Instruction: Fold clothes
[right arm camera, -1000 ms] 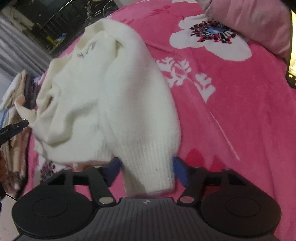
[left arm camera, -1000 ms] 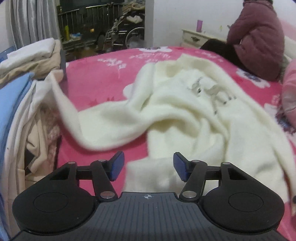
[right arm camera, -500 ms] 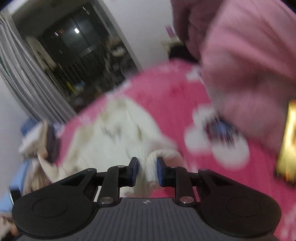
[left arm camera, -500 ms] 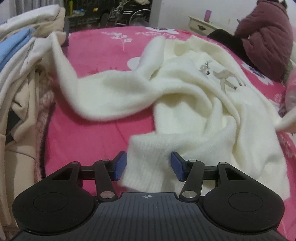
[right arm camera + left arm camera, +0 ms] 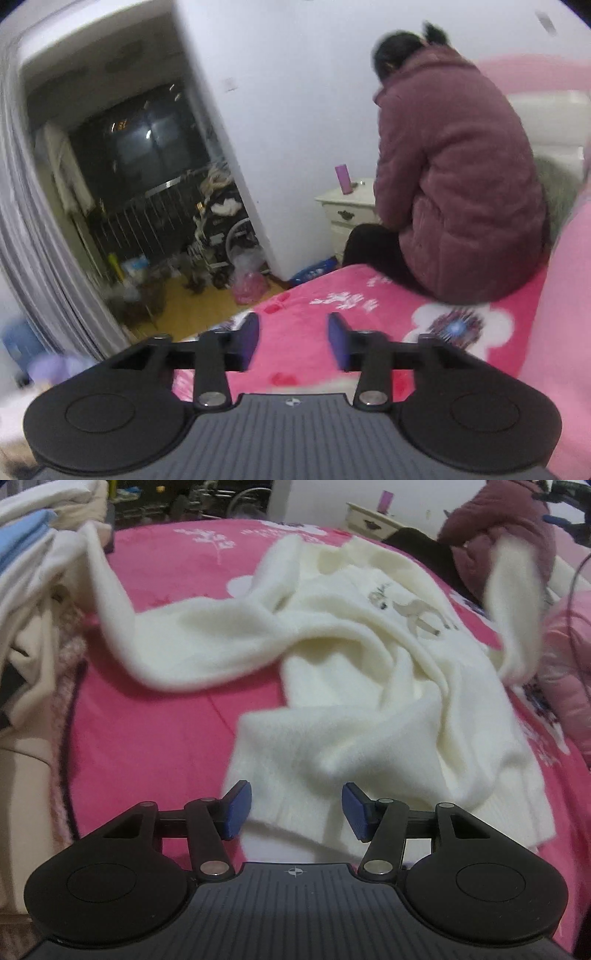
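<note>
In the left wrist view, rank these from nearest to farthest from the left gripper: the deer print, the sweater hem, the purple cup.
1. Sweater hem: between the left gripper's open jaws.
2. Deer print: mid-bed, on the right.
3. Purple cup: on the nightstand beyond the bed, far right.

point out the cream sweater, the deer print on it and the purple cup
cream sweater [image 5: 332, 738], left wrist view, on the bunched body.
deer print [image 5: 417, 614], left wrist view, on the deer's body.
purple cup [image 5: 342, 179], right wrist view, on its side wall.
</note>
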Demonstrator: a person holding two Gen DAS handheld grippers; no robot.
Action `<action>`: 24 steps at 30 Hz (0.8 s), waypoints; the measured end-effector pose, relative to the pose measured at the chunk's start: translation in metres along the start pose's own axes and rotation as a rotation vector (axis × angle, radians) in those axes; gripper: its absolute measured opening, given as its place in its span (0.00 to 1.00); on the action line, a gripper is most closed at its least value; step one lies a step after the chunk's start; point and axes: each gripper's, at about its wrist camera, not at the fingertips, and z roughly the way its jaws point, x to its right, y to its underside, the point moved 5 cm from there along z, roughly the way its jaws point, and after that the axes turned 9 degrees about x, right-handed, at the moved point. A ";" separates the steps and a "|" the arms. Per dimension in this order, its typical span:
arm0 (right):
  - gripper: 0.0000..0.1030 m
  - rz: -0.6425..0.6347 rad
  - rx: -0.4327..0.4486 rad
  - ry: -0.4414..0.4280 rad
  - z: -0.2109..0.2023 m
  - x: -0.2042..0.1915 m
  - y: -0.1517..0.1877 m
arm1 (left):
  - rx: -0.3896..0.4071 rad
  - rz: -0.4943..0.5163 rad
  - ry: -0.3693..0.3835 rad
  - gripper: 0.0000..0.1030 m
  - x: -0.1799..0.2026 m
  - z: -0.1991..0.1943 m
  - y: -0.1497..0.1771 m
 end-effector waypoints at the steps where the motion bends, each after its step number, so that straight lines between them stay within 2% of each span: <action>1: 0.45 0.009 0.002 -0.027 -0.006 0.001 0.006 | 0.000 0.004 0.009 0.55 0.001 0.001 0.001; 4: 0.45 0.023 -0.015 -0.124 -0.048 0.002 0.029 | 0.000 0.013 0.029 0.56 0.000 0.004 0.001; 7: 0.45 0.204 -0.047 -0.245 -0.111 0.020 0.053 | -0.005 0.010 0.044 0.56 -0.001 0.008 0.001; 9: 0.46 0.332 -0.107 -0.281 -0.151 0.033 0.079 | -0.008 0.001 0.040 0.56 -0.002 0.010 0.001; 11: 0.50 0.417 -0.233 -0.281 -0.176 0.043 0.121 | -0.007 -0.006 0.039 0.56 -0.002 0.010 0.000; 12: 0.55 0.442 -0.304 -0.264 -0.185 0.048 0.144 | -0.009 -0.005 0.041 0.56 -0.001 0.010 0.000; 14: 0.57 0.471 -0.434 -0.211 -0.199 0.059 0.189 | -0.011 -0.003 0.043 0.58 0.000 0.008 0.000; 17: 0.57 0.421 -0.551 -0.081 -0.212 0.078 0.243 | -0.024 0.038 0.043 0.61 0.004 0.006 0.003; 19: 0.57 0.421 -0.596 -0.011 -0.215 0.089 0.270 | -0.021 0.050 0.045 0.62 0.006 0.006 0.003; 21: 0.56 0.458 -0.639 -0.032 -0.214 0.094 0.292 | -0.018 0.052 0.035 0.62 0.006 0.010 0.002; 23: 0.48 0.509 -0.678 -0.064 -0.206 0.094 0.313 | -0.012 0.051 0.005 0.62 0.006 0.014 0.001; 24: 0.40 0.544 -0.701 -0.083 -0.207 0.091 0.323 | -0.011 0.056 -0.002 0.62 0.007 0.013 0.001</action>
